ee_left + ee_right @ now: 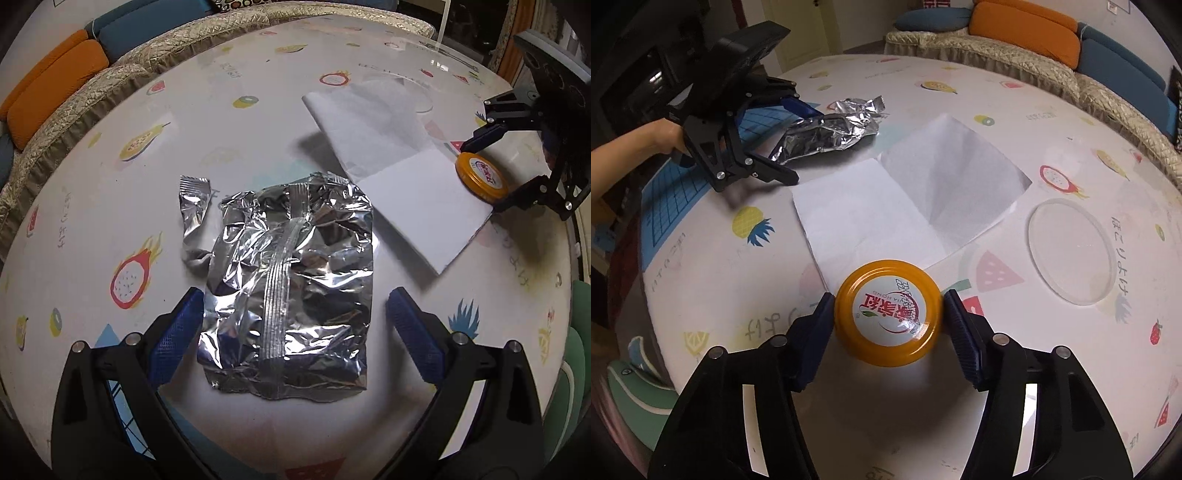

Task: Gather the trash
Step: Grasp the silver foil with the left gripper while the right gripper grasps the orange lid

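A crumpled silver foil bag [291,280] lies on the table between the open fingers of my left gripper [295,314], which do not touch it. It also shows in the right wrist view [827,134]. A torn foil strip [194,206] lies just left of it. An orange jar lid [888,317] with a white label lies flat between the fingers of my right gripper [889,323], whose pads sit at the lid's two sides. The lid [480,177] and right gripper [484,173] show at the far right of the left wrist view. A folded white paper sheet [908,203] lies between the two objects.
The round table [110,184] has a fruit-patterned cloth. A clear glass disc [1071,251] lies to the right of the lid. A sofa with orange and blue cushions [1027,26] curves around the far side. A green chair [576,354] stands at the right table edge.
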Action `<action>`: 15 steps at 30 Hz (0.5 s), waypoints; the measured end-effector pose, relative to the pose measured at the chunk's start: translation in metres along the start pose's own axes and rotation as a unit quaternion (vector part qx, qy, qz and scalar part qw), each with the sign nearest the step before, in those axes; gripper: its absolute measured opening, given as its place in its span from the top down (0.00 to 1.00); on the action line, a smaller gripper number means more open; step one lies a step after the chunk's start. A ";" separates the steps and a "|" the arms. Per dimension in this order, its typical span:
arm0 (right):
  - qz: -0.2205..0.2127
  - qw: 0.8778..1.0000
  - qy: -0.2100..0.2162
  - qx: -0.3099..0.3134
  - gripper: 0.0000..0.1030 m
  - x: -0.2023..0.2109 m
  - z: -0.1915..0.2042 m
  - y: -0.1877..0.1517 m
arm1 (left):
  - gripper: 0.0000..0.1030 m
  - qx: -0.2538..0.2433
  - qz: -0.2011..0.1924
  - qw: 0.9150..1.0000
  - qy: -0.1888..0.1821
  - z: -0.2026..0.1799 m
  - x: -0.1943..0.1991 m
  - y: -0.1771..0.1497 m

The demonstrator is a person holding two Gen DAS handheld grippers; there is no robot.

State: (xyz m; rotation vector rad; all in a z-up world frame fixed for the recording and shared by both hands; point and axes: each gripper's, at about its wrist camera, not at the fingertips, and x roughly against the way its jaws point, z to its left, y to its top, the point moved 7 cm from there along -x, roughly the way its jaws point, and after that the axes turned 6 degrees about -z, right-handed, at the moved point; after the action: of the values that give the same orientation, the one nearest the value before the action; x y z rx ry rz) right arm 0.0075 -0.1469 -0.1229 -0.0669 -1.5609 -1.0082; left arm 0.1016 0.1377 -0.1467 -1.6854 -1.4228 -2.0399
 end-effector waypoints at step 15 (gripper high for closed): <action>-0.017 1.000 -0.010 -0.004 0.41 0.033 -0.001 -0.003 | 0.48 -0.011 -0.037 0.999 0.017 -0.014 0.029 0.005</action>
State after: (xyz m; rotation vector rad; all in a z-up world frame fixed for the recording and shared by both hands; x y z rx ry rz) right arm -0.0027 -0.1658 -0.0974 -0.0566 -1.5798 -1.0426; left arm 0.0839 0.1375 -0.1190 -1.6215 -1.4783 -2.1192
